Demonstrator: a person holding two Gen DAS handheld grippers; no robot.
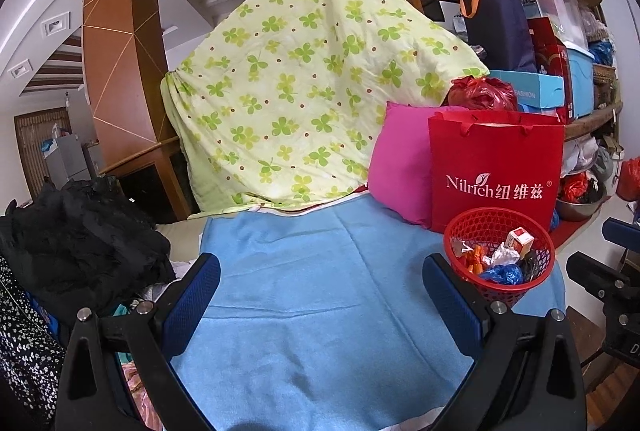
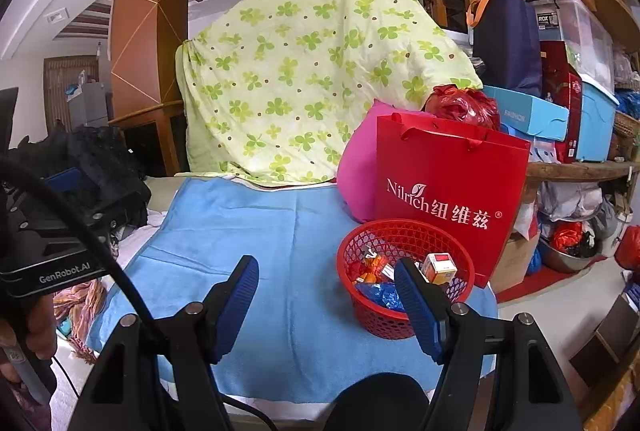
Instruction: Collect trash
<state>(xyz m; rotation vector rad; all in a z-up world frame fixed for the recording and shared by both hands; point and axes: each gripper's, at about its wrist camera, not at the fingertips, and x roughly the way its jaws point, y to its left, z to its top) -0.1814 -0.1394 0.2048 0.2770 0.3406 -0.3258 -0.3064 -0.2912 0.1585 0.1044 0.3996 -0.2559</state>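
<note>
A red mesh basket [image 1: 536,231] [image 2: 404,231] stands at the right edge of a blue towel [image 1: 320,291] [image 2: 280,271]. Inside lie a small carton [image 1: 520,238] [image 2: 439,266], crumpled white paper [image 1: 503,254], a blue wrapper [image 1: 500,275] [image 2: 380,294] and orange wrappers [image 1: 472,255] [image 2: 372,266]. My left gripper [image 1: 320,271] is open above the towel, left of the basket, with nothing between its fingers. My right gripper [image 2: 326,271] is open too and holds nothing. Its right finger [image 2: 416,307] covers the basket's near side.
A red paper bag [image 1: 496,171] [image 2: 448,183] and a pink cushion [image 1: 396,167] [image 2: 356,175] stand behind the basket. A green clover quilt [image 1: 304,79] [image 2: 312,71] hangs at the back. Black clothing [image 1: 80,235] piles up at left. Boxes [image 2: 592,103] crowd shelves at right.
</note>
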